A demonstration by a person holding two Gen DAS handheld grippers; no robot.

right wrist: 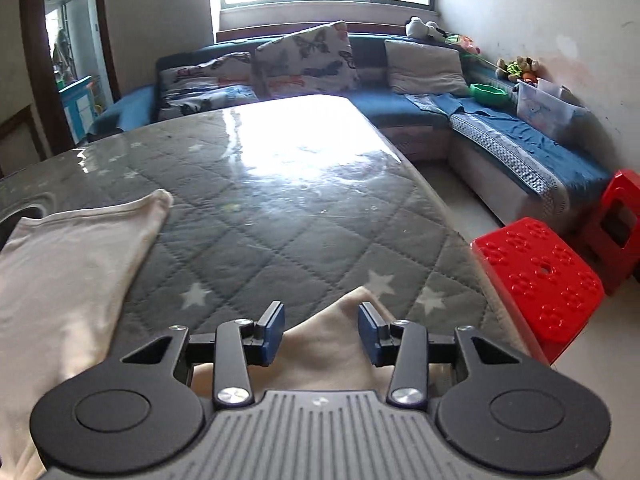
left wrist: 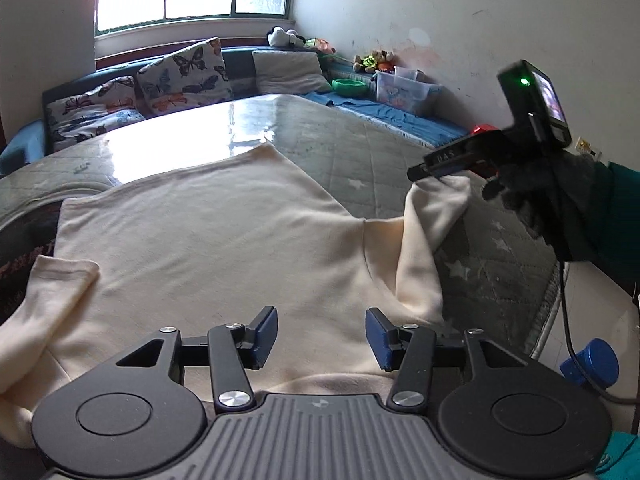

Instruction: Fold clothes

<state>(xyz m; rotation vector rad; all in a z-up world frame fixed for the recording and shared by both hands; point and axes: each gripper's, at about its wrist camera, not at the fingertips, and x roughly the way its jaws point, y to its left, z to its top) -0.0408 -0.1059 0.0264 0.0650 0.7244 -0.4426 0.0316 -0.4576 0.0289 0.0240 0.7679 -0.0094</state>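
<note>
One cream shirt [left wrist: 208,240] lies flat on the quilted table [right wrist: 280,216]. Your left gripper [left wrist: 321,336] hovers over its near edge, jaws spread, empty. Your right gripper [right wrist: 321,330] has its jaws apart, yet the lifted sleeve [left wrist: 434,204] seems draped from it.

left gripper [left wrist: 321,338]: black arms, blue pads, silver screws | right gripper [right wrist: 321,334]: same | dark glove [left wrist: 548,196], teal sleeve [left wrist: 622,208]

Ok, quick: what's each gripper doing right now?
Left gripper: open above the shirt, holding nothing.
Right gripper: open, fingers either side of the raised sleeve, not clamped on it.
</note>
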